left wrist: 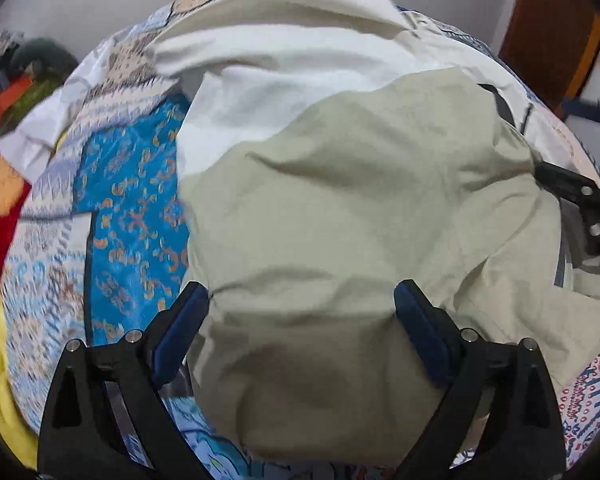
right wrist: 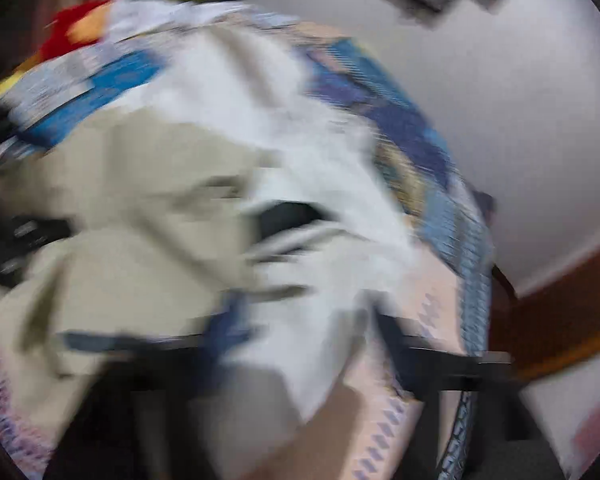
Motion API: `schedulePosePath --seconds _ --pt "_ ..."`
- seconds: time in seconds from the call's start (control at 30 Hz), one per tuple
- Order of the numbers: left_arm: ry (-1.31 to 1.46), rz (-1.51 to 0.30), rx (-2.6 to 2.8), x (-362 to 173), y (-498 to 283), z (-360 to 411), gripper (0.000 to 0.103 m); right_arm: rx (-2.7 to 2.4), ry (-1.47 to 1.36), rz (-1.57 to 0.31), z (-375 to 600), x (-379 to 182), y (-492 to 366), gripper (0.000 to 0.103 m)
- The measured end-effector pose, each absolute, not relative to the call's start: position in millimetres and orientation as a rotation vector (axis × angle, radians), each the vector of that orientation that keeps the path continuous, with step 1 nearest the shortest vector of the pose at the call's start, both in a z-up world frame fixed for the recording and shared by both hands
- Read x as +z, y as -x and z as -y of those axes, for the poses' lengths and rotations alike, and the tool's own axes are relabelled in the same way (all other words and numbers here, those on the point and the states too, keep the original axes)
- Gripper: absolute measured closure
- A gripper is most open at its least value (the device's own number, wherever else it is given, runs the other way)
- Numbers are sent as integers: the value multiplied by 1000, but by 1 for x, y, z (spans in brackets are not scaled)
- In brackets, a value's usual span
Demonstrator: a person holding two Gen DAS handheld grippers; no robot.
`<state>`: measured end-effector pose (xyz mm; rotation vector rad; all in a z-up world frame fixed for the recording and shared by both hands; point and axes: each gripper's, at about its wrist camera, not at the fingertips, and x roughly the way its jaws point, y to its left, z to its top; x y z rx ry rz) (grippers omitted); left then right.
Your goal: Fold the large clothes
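Note:
A large garment, pale olive-beige (left wrist: pixel 340 208) with a white part (left wrist: pixel 284 64) behind it, lies rumpled on a patterned blue bedspread (left wrist: pixel 132 200). My left gripper (left wrist: pixel 300 320) is open, its blue-padded fingers (left wrist: pixel 184 332) spread wide with the beige cloth lying between them. My right gripper shows in the left wrist view at the garment's right edge (left wrist: pixel 580 200). The right wrist view is heavily blurred; the beige cloth (right wrist: pixel 132 216) and white cloth (right wrist: pixel 300 160) show there, and the right gripper's fingers (right wrist: pixel 440 356) are dark streaks with cloth over them.
Red and yellow cloth (left wrist: pixel 0 208) and a pile of coloured clothes (left wrist: pixel 24 80) lie at the left of the bed. A brown wooden frame (left wrist: pixel 548 28) stands at the far right against a white wall (right wrist: pixel 500 120).

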<state>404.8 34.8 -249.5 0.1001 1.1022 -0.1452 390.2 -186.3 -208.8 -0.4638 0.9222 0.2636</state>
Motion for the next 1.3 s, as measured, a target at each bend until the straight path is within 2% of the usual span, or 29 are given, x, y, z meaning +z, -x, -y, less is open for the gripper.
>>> schedulePosePath --seconds 0.13,0.33,0.43,0.77,1.2,1.23,1.3 --pt "-48 -1104 -134 -244 -400 -43 7 350 77 -1116 233 -210 -412 6" --pt "-15 -1014 -113 -203 -392 -73 7 374 -52 -1064 258 -176 -401 5" --pt "51 -983 -77 -191 -400 -99 6 443 -213 -1094 270 -172 -405 1" --pt "494 -1202 -209 -262 -450 -154 6 612 -518 -1297 251 -233 -447 1" --pt "582 -1257 -360 -299 -501 -123 5 677 -358 -1352 161 -251 -491 0" --pt "580 -1252 -359 -297 -501 -123 6 672 -357 -1355 156 -252 -494 0" --pt "570 -1237 -347 -291 -497 -120 15 671 -365 -1354 147 -254 -500 0"
